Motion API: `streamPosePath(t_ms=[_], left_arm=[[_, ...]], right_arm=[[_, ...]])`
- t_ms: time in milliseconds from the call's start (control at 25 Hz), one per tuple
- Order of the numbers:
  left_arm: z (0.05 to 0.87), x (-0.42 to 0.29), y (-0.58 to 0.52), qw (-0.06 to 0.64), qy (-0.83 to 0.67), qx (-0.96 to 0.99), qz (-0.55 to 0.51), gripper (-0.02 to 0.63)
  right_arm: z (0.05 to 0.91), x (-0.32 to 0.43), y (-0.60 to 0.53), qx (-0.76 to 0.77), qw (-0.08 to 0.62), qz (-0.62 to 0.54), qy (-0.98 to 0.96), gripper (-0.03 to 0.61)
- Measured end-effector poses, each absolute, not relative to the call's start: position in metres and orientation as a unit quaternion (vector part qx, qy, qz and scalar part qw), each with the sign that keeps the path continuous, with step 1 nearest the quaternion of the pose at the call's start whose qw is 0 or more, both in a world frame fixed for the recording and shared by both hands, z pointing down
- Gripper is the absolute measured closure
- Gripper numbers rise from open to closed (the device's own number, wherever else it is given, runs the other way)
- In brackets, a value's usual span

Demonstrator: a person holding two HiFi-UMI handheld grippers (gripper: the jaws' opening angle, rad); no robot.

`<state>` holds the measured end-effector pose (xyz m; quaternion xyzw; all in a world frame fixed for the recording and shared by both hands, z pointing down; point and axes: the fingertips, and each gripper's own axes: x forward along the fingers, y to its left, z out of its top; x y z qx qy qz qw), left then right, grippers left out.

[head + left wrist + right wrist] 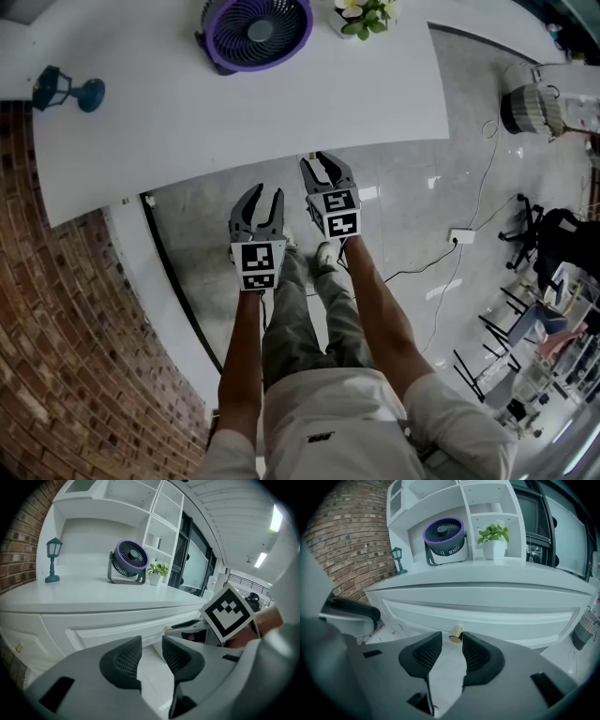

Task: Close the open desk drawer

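Mostly the risk is a drawer (478,613) that ends short of shut. Its white front sits under the desk top (234,112) and looks near flush in the right gripper view, but I cannot tell if a gap remains, so backing off now could leave it ajar. Next risk: the right gripper (451,644) has its jaws apart with the brass knob (456,633) just ahead of the tips and not clamped. An off-centre push could slide past the knob and scrape the front. Smaller risk: the left gripper (151,644) hangs just beside it, jaws a little apart with nothing between them and only floor behind. It could knock the right one's marker cube if swung inward. Room: a brick wall (66,319) on the left, a glossy tiled floor (422,206), and white shelving (487,494) behind the desk. The desk top is smooth, white and mostly bare. It carries a purple fan (255,30), a potted plant (364,14) and a small teal lamp ornament (66,89), all well back from the edge. A thin cable (469,211) runs across the floor to a socket strip (460,235).
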<state>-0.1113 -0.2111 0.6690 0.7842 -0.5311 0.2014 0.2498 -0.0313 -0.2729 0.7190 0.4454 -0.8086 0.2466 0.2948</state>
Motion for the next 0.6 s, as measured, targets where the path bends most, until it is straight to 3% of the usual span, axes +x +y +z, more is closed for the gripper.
streamPosePath(t_ms=[600], left_arm=[[0.587, -0.109, -0.178, 0.226, -0.539, 0.793, 0.174, 0.465]], right_arm=[[0.61, -0.007, -0.209, 0.453, 0.282, 0.208, -0.82, 0.459]])
